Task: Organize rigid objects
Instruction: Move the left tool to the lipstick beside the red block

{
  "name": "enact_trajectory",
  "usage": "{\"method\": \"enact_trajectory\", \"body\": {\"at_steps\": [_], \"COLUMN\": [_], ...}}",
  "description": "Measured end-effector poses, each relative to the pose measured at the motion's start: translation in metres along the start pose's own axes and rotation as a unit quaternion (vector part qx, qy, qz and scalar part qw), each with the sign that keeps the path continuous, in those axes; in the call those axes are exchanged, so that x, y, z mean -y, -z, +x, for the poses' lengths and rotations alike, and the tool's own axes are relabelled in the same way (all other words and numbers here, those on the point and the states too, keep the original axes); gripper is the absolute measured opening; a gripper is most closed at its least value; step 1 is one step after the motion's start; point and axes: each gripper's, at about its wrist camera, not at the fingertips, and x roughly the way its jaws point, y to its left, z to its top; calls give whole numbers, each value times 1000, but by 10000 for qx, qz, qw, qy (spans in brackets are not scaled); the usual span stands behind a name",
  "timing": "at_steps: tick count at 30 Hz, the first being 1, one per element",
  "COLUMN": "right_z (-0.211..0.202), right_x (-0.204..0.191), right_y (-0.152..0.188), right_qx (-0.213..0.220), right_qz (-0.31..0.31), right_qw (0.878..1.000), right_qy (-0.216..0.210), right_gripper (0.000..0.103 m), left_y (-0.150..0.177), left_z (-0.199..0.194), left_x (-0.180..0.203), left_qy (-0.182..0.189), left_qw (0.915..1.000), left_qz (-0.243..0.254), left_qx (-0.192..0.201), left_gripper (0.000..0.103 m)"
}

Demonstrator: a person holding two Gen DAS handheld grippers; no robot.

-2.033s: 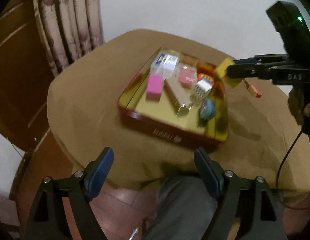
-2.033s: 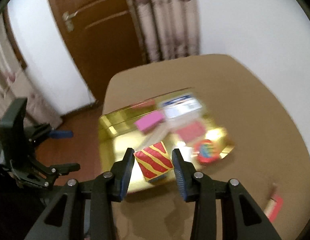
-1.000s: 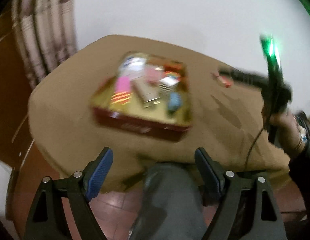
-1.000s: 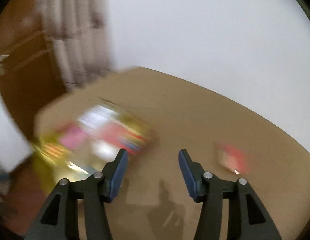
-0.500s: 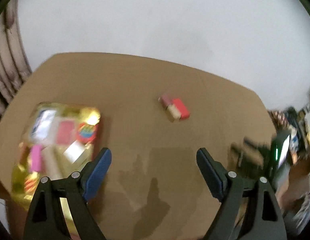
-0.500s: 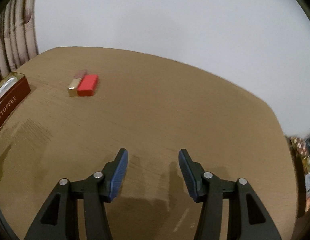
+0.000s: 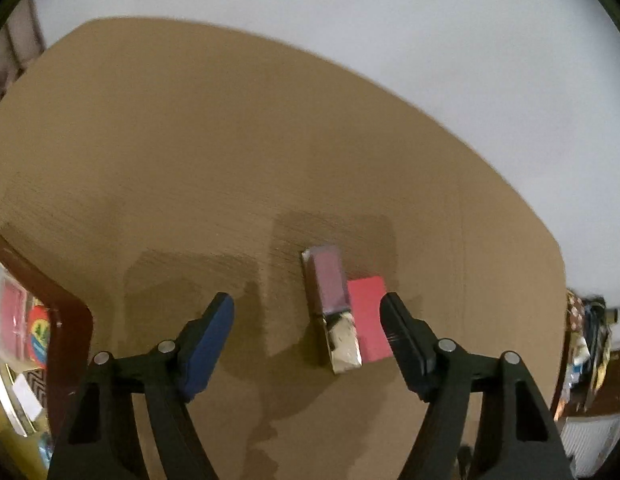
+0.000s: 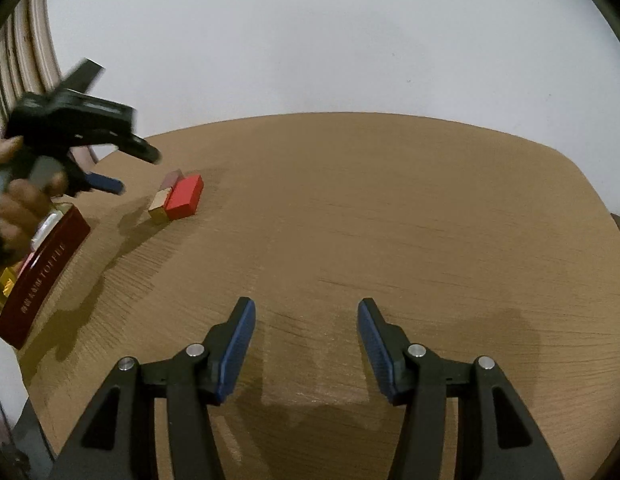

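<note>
On the brown desk point(image 7: 189, 160), the left tongs point(image 7: 307, 320) are closing around a red block point(image 7: 368, 320) and pink-gold stick point(image 7: 332, 296) without touching; the right tongs point(image 8: 305, 344) gape partway, empty.

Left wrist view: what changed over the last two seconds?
The left hand-held gripper swung from the red tin to the red block and purple-and-gold block; its jaws are closing, pads not touching. The right hand-held gripper dropped its striped box and is empty. The blocks stayed side by side.
</note>
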Motion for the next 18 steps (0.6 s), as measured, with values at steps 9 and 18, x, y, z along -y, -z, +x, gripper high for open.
{"method": "enact_trajectory", "body": {"at_steps": [9, 18], "right_z": [-5, -14], "right_x": [3, 10], "right_y": [0, 3], "right_qx": [44, 69], "right_qz": [38, 111], "right_qw": [9998, 9997], "right_qy": [-183, -211], "right_gripper": [55, 55], "left_y": [-9, 1], "left_z": [22, 34], "left_x": [9, 17], "left_qy": [-496, -751], "left_qw": [9987, 9970], "left_qz": [-140, -179], "left_qx": [29, -96], "left_gripper": [71, 47]}}
